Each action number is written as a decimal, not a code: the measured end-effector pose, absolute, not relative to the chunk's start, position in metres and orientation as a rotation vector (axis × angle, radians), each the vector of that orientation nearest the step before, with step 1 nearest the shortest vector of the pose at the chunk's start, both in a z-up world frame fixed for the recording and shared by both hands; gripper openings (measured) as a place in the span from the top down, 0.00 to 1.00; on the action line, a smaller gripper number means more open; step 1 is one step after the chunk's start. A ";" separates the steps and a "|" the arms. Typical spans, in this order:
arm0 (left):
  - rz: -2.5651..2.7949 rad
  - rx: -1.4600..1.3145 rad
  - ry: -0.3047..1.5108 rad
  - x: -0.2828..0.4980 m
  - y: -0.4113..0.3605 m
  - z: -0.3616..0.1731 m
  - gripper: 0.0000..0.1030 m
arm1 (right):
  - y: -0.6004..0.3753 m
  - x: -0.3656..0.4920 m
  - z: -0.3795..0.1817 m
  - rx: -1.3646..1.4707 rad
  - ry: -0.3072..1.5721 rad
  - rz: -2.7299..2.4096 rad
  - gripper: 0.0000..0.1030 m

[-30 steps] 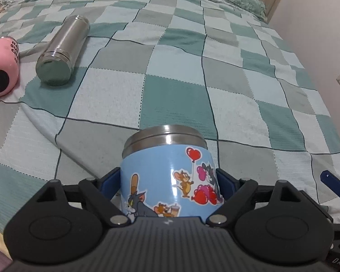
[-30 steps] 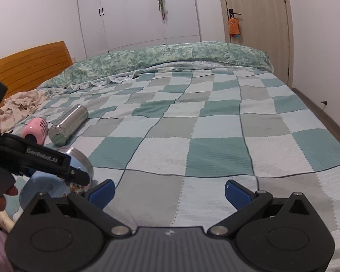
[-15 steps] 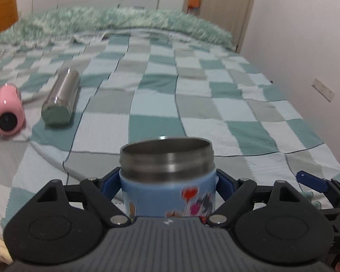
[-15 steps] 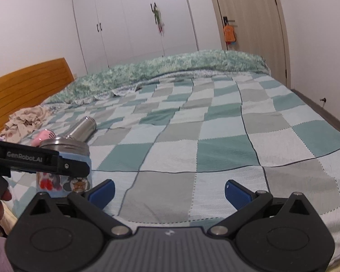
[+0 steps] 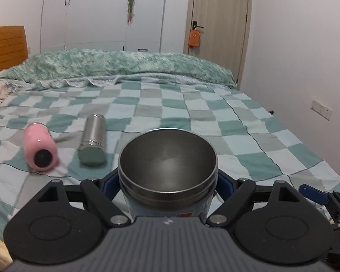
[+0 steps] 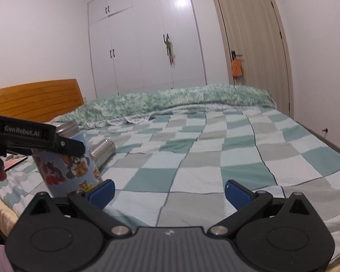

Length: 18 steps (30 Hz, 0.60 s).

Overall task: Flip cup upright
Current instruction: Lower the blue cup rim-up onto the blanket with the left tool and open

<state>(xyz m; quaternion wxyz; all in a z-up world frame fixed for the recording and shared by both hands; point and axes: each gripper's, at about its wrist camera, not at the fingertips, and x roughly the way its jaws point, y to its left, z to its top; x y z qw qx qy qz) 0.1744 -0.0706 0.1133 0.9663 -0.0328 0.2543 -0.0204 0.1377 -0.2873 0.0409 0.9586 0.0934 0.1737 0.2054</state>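
My left gripper [image 5: 167,182] is shut on the blue cartoon-print steel cup [image 5: 167,170], its blue pads against the cup's sides. The cup's open mouth tilts toward the camera, so I see its steel inside. In the right wrist view the same cup [image 6: 65,167] is held tilted above the bed's near left edge, clamped by the left gripper's black body [image 6: 34,138]. My right gripper [image 6: 170,192] is open and empty, low over the checked blanket to the right of the cup.
A steel flask [image 5: 93,140] and a pink bottle [image 5: 41,149] lie on their sides on the green checked blanket [image 5: 215,117], left of the cup. A pillow roll, a wooden headboard [image 6: 34,99], wardrobes and a door stand behind.
My left gripper has tilted the cup further: its mouth, first pointing away, now faces the camera. The cup has risen off the blanket. My right gripper stays open and has pitched upward a little.
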 end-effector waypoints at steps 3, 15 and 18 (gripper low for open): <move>-0.043 -0.055 0.490 0.171 -0.061 0.116 0.17 | -0.281 0.133 0.040 0.186 0.331 0.405 0.00; -0.207 0.014 0.465 0.202 -0.111 0.112 0.17 | -0.297 0.137 0.033 0.137 0.317 0.281 0.00; -0.247 0.016 0.474 0.218 -0.132 0.101 0.17 | -0.312 0.141 0.030 0.124 0.317 0.247 0.00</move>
